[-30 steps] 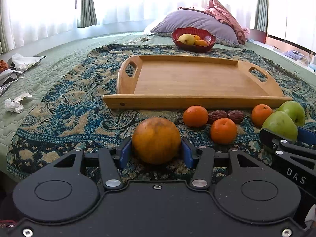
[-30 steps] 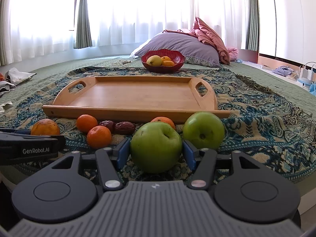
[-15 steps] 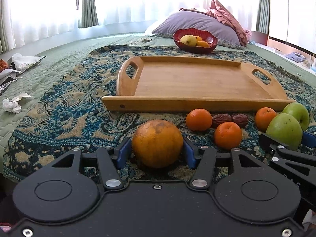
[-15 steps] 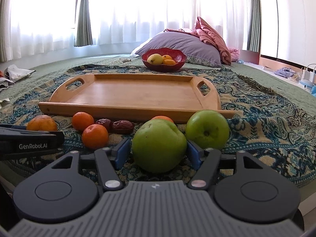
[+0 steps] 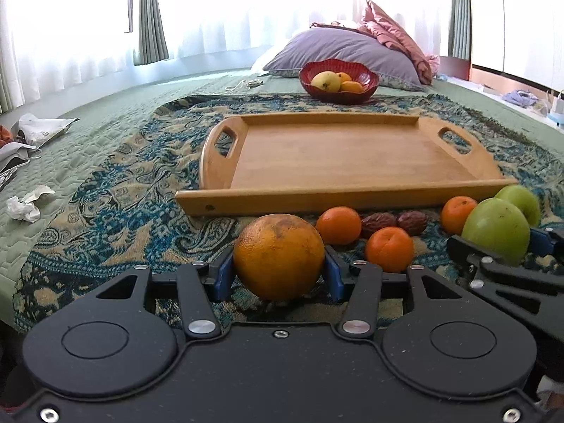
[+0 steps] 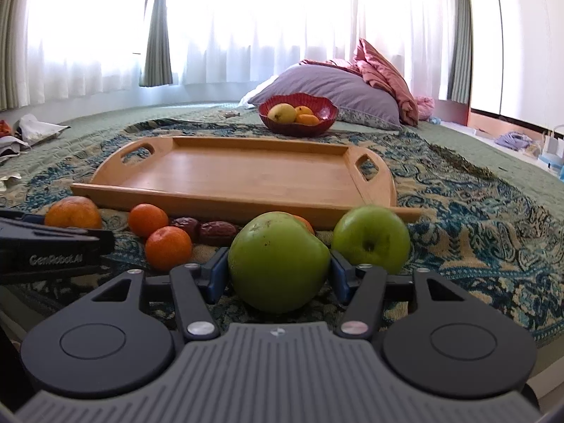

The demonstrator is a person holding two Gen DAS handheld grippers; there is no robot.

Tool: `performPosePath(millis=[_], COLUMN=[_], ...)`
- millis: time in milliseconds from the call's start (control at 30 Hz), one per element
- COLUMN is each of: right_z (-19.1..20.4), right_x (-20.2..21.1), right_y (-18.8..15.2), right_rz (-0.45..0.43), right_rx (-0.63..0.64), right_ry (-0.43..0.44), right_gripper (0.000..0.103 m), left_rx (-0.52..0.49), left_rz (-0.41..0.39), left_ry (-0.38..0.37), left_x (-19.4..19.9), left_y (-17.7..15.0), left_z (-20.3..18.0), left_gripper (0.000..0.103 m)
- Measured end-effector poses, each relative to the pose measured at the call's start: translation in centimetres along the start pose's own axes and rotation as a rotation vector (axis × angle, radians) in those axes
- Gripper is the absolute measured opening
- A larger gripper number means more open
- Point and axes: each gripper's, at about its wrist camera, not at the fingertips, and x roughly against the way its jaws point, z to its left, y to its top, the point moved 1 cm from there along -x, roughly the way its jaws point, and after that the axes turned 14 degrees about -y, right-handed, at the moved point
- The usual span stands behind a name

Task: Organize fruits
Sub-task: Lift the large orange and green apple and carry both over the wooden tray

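Both wrist views sit low over the bed, close behind the fruit row, facing the windows. Left wrist view looks from the left end, right wrist view from the right end. Shared: wooden tray (image 5: 338, 155) (image 6: 239, 172), red bowl (image 5: 339, 79) (image 6: 298, 114), pillow (image 5: 338, 49) (image 6: 328, 84).
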Motion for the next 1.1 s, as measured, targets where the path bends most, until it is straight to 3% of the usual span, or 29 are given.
performPosePath(millis=[233, 700, 1100], right_z=[-0.3, -2.9, -3.4], right_x=[1.0, -1.7, -8.3], right_y=[1.1, 5.7, 11.9], right_rz=[-0.043, -0.039, 0.089], right_rx=[-0.009, -0.078, -0.063], right_ry=[0.037, 0.05, 0.112], right_gripper=[0.06, 0.061, 0.061], left_rx=[0.01, 0.035, 0.065], left_rz=[-0.009, -0.03, 0.121], left_ry=[-0.03, -0.086, -0.175], left_x=[0.1, -2.1, -8.5], left_y=[1.3, 6.6, 13.0], left_z=[-0.4, -0.6, 3.7], left_gripper=[0.049, 0.049, 0.049])
